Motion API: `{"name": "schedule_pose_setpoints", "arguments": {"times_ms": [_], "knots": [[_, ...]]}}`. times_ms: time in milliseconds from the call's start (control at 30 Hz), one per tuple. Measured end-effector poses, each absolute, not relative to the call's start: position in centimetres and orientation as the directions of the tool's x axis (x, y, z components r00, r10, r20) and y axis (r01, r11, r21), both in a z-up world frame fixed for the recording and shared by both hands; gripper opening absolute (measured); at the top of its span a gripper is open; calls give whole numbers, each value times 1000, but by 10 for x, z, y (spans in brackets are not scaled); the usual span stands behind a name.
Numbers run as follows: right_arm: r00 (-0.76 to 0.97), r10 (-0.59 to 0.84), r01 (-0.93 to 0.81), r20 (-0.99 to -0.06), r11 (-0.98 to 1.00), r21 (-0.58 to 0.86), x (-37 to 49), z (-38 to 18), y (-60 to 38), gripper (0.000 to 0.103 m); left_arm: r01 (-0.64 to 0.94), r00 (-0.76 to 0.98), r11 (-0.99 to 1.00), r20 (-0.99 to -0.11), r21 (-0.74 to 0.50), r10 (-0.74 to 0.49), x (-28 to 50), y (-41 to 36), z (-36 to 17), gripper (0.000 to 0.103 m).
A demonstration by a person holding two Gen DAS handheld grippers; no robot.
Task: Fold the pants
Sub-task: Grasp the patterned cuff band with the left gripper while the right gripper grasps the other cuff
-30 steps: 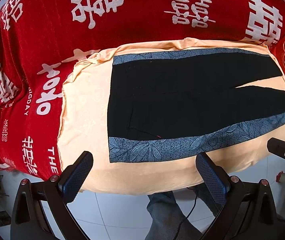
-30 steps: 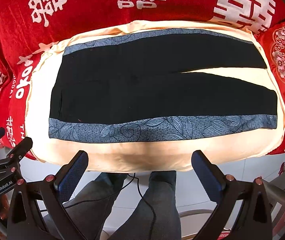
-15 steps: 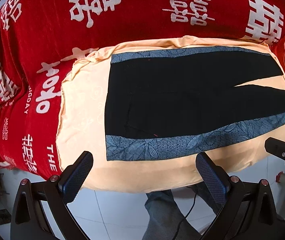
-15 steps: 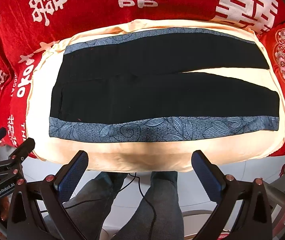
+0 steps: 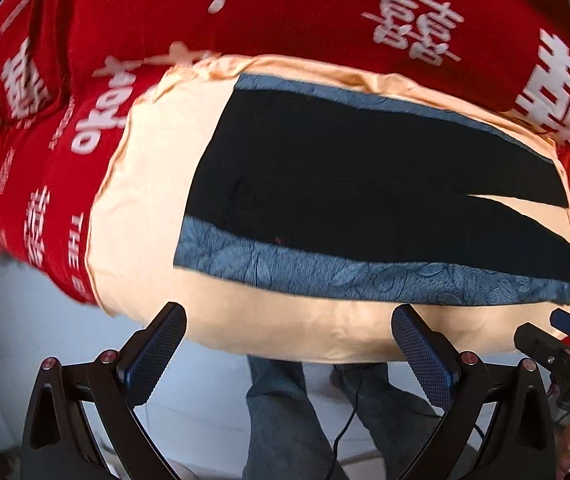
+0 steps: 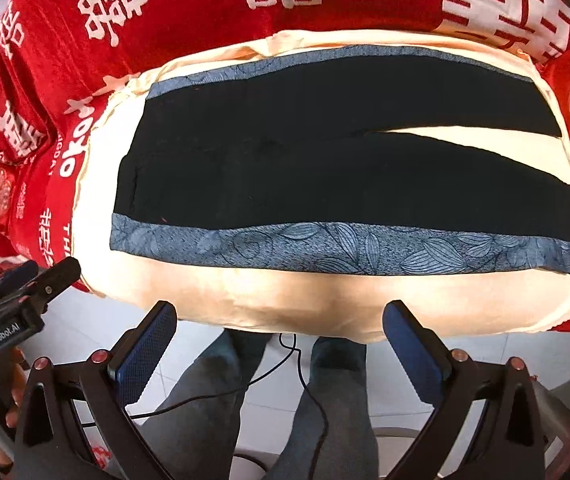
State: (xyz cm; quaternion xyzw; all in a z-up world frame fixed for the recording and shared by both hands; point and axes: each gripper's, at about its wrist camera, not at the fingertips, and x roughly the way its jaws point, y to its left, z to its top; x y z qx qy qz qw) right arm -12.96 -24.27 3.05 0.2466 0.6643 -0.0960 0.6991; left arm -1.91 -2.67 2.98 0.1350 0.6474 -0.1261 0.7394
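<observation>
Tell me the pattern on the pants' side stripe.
Blue-grey leaf print on the black pants' side stripe, clearest in the right wrist view.

Black fabric pants with blue leaf-patterned side stripes point(image 6: 337, 168) lie flat on a pale peach cushion point(image 6: 269, 296) — waist to the left, legs split toward the right. Behind it spreads a red cloth with white characters point(image 6: 189, 4). The right gripper point(image 6: 281, 346) hangs spread wide below the cushion's edge — touching nothing; the left gripper point(image 6: 33, 280) shows at far left.
</observation>
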Motion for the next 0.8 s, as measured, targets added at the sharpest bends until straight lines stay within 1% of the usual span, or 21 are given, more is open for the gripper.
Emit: {"name": "schedule_pose_setpoints", "arguments": {"times_ms": [200, 333, 400, 467, 500, 533, 567, 600, 633, 700, 800], "knots": [[111, 265, 491, -958, 823, 284, -131, 5, -247, 103, 336, 92, 941, -996, 28, -3, -19, -16, 6, 103], [165, 337, 512, -927, 774, 373, -127, -19, -241, 103, 336, 73, 942, -997, -11, -38, -6, -5, -25, 103], [219, 415, 527, -883, 711, 465, -125, -39, -237, 103, 328, 62, 944, -997, -32, -56, 2, 2, -43, 103], [266, 513, 549, -816, 616, 566, -124, -67, -230, 103, 301, 55, 951, -995, -67, -88, 9, 14, -64, 103], [286, 541, 556, -791, 578, 597, -124, -79, -227, 101, 290, 45, 953, -993, -87, -104, 12, 19, -73, 103], [305, 567, 563, -765, 540, 625, -124, -93, -223, 93, 280, 36, 954, -992, -106, -121, 14, 24, -82, 103], [319, 590, 570, -742, 506, 647, -125, -108, -218, 89, 271, 26, 954, -990, -129, -141, 16, 28, -91, 103], [335, 608, 573, -720, 475, 667, -126, -121, -214, 81, 265, 16, 952, -987, -152, -162, 17, 33, -101, 103], [354, 626, 574, -695, 441, 690, -128, -134, -210, 78, 259, 6, 950, -983, -175, -182, 19, 37, -111, 103], [388, 661, 572, -643, 374, 730, -132, -161, -203, 77, 243, -16, 945, -975, -221, -224, 21, 44, -127, 103], [422, 677, 567, -603, 322, 758, -134, -190, -195, 77, 208, -43, 934, -957, -290, -288, 25, 52, -148, 103]]}}
